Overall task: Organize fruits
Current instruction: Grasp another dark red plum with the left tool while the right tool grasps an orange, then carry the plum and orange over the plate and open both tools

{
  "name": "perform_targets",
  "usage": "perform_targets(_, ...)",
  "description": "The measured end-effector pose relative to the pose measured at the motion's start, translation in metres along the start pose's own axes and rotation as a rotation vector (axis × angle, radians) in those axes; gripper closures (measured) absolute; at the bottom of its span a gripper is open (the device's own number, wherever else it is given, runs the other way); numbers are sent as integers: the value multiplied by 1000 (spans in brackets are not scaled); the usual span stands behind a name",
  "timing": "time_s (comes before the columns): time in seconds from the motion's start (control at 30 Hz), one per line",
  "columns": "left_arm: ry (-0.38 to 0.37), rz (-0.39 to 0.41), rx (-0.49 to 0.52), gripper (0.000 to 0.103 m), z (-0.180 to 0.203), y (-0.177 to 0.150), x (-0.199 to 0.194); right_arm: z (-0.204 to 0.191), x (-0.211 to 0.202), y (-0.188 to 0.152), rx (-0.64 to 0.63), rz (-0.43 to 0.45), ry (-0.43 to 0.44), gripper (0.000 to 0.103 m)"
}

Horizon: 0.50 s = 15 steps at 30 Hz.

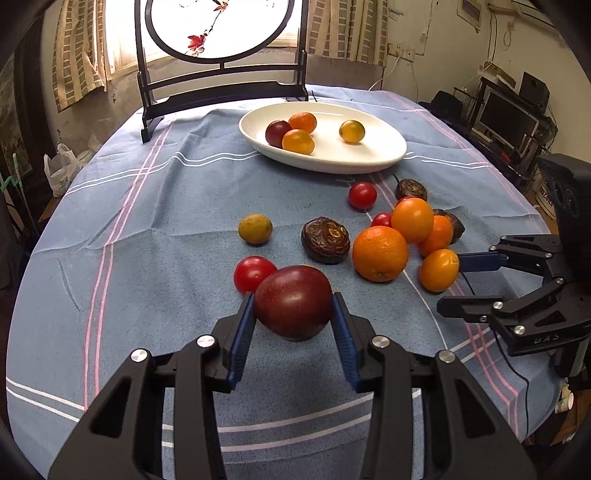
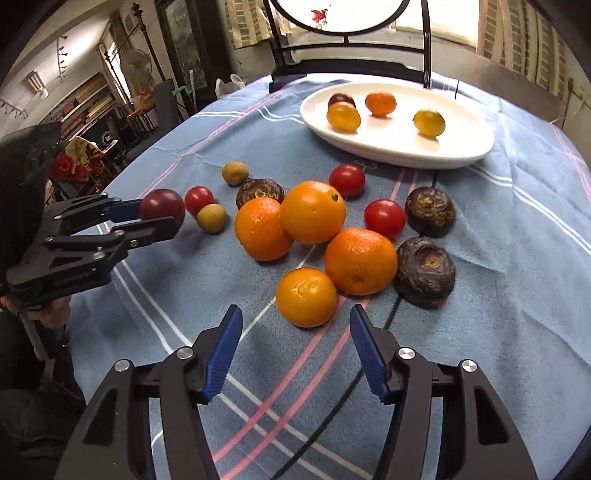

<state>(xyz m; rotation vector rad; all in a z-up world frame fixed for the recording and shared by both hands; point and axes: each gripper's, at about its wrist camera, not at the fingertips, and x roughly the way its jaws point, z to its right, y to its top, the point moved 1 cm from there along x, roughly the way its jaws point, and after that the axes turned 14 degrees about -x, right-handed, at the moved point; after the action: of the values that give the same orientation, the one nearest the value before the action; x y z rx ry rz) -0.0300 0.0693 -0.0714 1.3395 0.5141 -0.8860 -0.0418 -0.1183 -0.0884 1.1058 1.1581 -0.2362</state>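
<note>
The only lettering I can make out is a faint embossed "DAS" on the black plastic body of the right tool [image 1: 448,286]; nothing else is legible from my cameras

Behind the dark red plum [image 1: 293,301] clamped in the left gripper [image 1: 293,314], a sliver of something orange shows; what it is cannot be told. Beyond the right gripper's [image 2: 295,325] open fingers, the far side of the cluster hides parts of fruit: in the left wrist view a cherry tomato [image 1: 381,219] and a brown wrinkled fruit [image 1: 452,223] peep from behind the oranges [image 1: 412,219]. On the white plate [image 2: 461,147], the dark plum [image 2: 341,99] is half covered by a yellow-orange fruit [image 2: 343,117]. The round screen [image 2: 347,22] is cut off by the top edge.
</note>
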Motion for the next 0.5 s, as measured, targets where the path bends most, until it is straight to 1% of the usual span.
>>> perform_targets(0.03,0,0,-1,63,0,0,0,0,4,1,6,-1,-3,61)
perform_targets(0.07,-1,1,-2,63,-1,0,0,2,7,2,12,5,-11,68)
perform_targets(0.13,-2,0,-5,63,-1,0,-1,4,7,1,20,23,-2,68)
perform_targets(0.2,-5,3,-4,63,-1,0,-2,0,4,-1,-5,33,-15,68)
perform_targets(0.33,-23,23,7,63,3,4,-10,0,-17,-3,-15,67,16,68)
perform_targets(0.5,-40,68,45,63,20,24,-20,14,-51,10,-15,161,-25,68)
